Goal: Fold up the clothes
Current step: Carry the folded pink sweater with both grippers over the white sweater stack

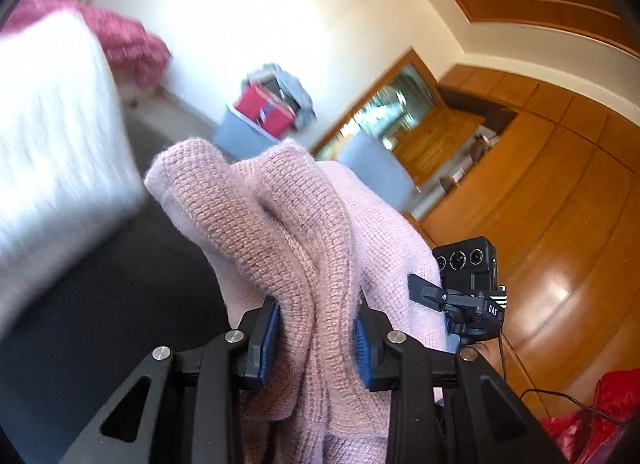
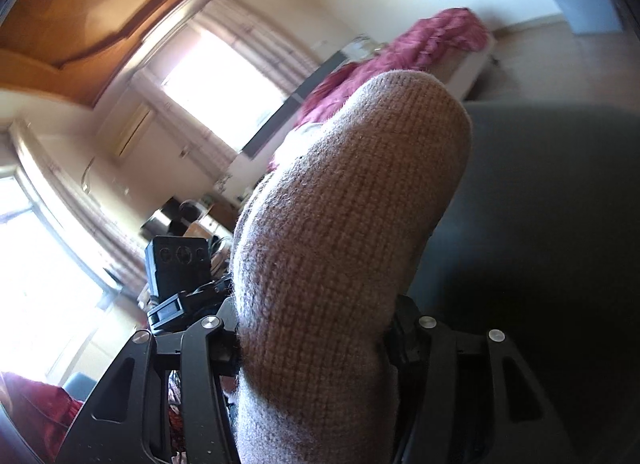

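The pink knit (image 1: 296, 248) is bunched in thick folds and held up off the dark surface (image 1: 100, 284). The left gripper (image 1: 316, 338) clamps one bundle between its blue pads (image 1: 267, 338); the right gripper (image 2: 312, 340) clamps another, its pads hidden.

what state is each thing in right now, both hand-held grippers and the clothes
left hand-held gripper: shut on the pink sweater
right hand-held gripper: shut on the same knit, a thick fold filling its jaws
pink sweater: bunched in folds, held up off the dark surface
white garment: blurred, lying at the left, not held
red garment: crumpled on the wood floor
red box: sitting in a grey bin, upright
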{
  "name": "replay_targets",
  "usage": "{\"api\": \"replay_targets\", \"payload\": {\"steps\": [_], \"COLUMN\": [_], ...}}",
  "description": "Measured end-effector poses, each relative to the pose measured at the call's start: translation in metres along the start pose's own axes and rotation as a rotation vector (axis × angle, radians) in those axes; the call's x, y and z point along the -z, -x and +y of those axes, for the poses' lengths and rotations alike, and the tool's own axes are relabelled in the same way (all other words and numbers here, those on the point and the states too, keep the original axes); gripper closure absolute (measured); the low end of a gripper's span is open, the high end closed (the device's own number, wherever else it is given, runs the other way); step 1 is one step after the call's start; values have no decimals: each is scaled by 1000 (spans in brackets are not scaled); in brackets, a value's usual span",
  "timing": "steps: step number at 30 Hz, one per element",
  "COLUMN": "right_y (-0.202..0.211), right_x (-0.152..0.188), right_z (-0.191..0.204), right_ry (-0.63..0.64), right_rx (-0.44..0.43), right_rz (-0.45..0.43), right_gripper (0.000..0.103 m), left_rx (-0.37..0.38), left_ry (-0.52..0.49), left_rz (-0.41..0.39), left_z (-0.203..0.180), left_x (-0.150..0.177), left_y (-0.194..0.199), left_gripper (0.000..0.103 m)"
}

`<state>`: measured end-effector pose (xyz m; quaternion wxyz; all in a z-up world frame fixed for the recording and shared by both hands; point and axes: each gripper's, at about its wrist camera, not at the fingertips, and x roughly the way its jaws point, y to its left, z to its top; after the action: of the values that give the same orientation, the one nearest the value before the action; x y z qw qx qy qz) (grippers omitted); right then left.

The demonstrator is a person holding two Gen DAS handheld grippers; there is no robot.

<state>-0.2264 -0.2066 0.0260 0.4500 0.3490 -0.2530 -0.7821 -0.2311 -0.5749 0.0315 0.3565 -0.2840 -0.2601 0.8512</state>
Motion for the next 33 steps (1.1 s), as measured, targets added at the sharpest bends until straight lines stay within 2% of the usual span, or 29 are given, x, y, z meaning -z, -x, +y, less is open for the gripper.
{"api": "replay_targets", "payload": {"steps": [8, 13, 15, 20, 22, 24, 26, 28, 30, 33], "right_y": [-116, -202, -234, -305, -307, -304, -310, -310, -311, -294], "right_x": [-110, -162, -165, -176, -183, -188, -187, -183, -180, -174], "right_z": [68, 87, 82, 34, 7, -15, -17, -14, -11, -5], "right_ry": [248, 359, 376, 383, 344, 329, 368, 374, 380, 379], "right_rx": [-100, -128, -132, -100, -126, -148, -141, -133, -126, -99], "right_rz": [31, 58, 79, 173, 154, 136, 131, 130, 128, 80], "right_gripper": [48, 48, 48, 47, 45, 40, 26, 18, 18, 18], "left_rx": [-98, -192, -221, -260, -252, -212, -207, -202, -164, -143], "left_ry": [16, 102, 165, 282, 330, 379, 381, 374, 413, 425], "left_rz": [-255, -344, -348, -358, -374, -374, -384, -394, -399, -403], "left_z": [43, 105, 137, 201, 223, 241, 246, 250, 250, 247], "left_x": [-94, -131, -129, -108, -98, -85, -79, -79, -76, -74], "left_y": [98, 124, 124, 124, 126, 127, 126, 126, 131, 140], "left_gripper": [72, 72, 72, 72, 72, 71, 71, 71, 70, 70]}}
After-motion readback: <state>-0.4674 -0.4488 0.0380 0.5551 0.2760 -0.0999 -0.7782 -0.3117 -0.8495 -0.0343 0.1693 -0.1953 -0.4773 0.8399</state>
